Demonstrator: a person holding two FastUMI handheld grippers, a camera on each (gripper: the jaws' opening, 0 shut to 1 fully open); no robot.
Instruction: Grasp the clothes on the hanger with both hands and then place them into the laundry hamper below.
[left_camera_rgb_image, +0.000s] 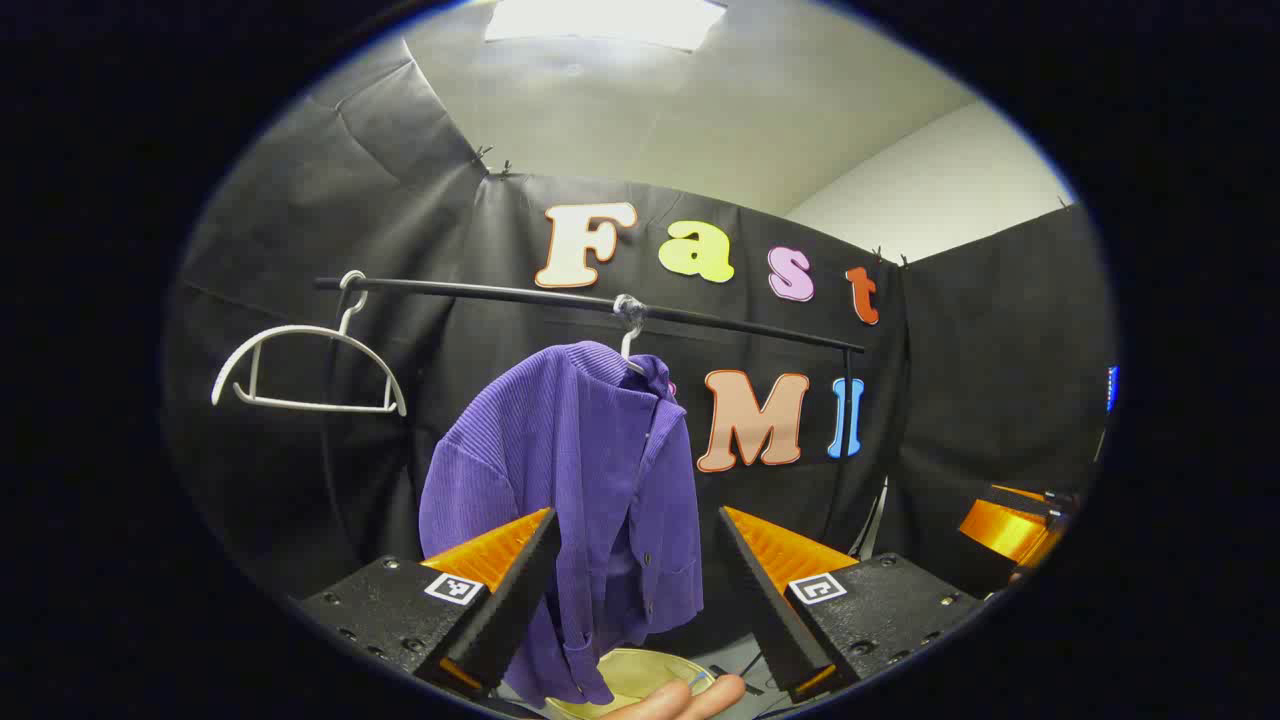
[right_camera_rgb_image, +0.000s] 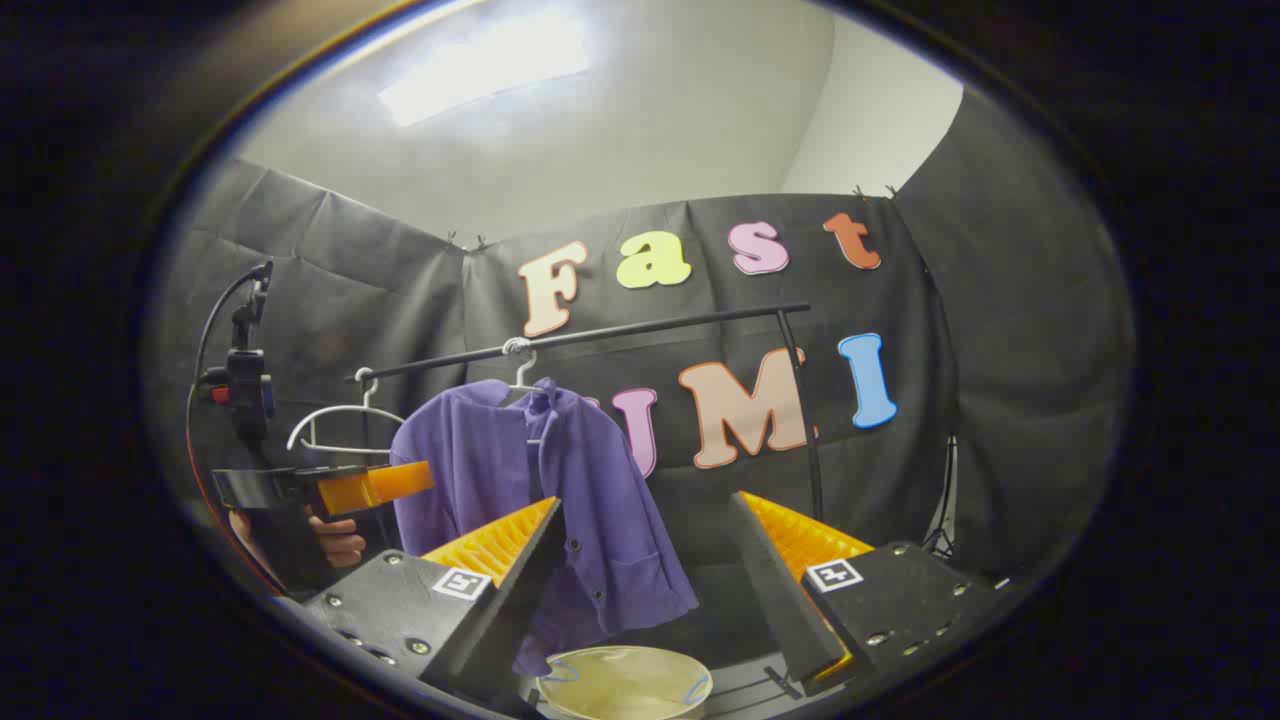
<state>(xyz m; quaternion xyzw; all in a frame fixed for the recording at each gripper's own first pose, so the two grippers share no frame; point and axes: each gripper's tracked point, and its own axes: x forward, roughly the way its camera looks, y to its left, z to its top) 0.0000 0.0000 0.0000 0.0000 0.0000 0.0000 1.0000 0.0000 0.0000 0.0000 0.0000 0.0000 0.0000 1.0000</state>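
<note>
Purple ribbed shirt (left_camera_rgb_image: 575, 470) hangs on hanger from black rail (left_camera_rgb_image: 480, 292); empty white hanger (left_camera_rgb_image: 305, 365) left along rail, hamper (right_camera_rgb_image: 625, 680) below. Left gripper (left_camera_rgb_image: 632, 560), right gripper (right_camera_rgb_image: 645, 560) both spread, holding nothing.

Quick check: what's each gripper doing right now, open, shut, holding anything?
Left gripper: open, holding nothing, short of the purple shirt.
Right gripper: open, holding nothing.

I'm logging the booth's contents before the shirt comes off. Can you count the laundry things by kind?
Purple shirts: 1
Hangers: 2, one bare white hanger and one hanger under the shirt
Rails: 1
Hampers: 1
Total: 5
</note>
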